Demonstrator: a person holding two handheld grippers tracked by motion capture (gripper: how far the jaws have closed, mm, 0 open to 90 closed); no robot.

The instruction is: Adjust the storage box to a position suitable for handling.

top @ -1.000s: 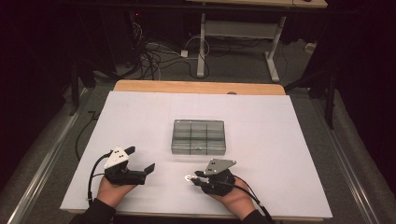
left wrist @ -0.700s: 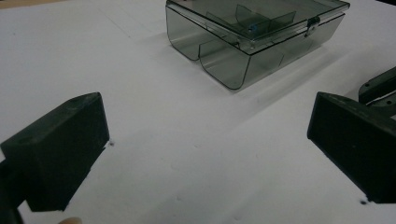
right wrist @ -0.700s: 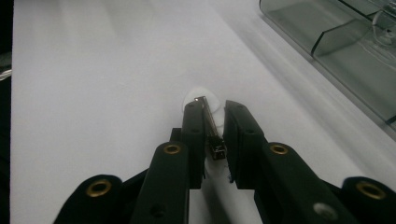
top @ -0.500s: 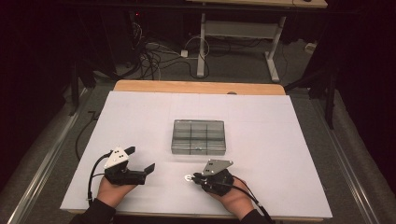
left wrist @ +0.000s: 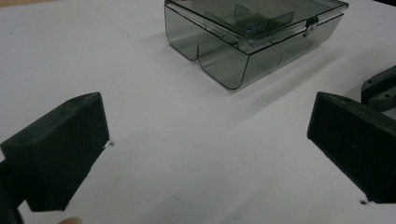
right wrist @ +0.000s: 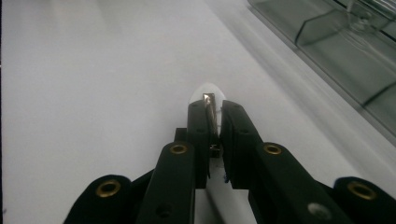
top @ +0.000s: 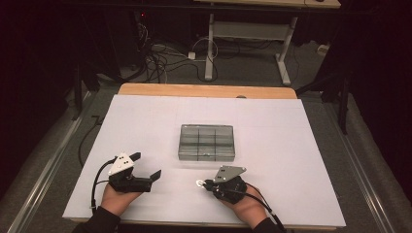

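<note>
White sheet (top: pixel 291 145): smooth matte cover over the table, wooden edge strip (top: pixel 204 90) bare along the top; wide open room left and right of centre, and along the lower margin between the hands

Compartment box (top: pixel 206 142): smoky translucent plastic, rectangular, rounded corners, lid down with a small latch, inner dividers visible; sits at frame centre, well apart from every sheet edge

Left gripper (top: pixel 145 167): lower left, lying level, hand (top: pixel 116 198) under it, black block jaws spread wide with nothing between, pointed toward the box

Right gripper (top: pixel 201 183): lower centre-right, level, jaws just drawn together and clamped on a small white metal-tipped piece (right wrist: pixel 208 97), which lies near the box's front edge
</note>
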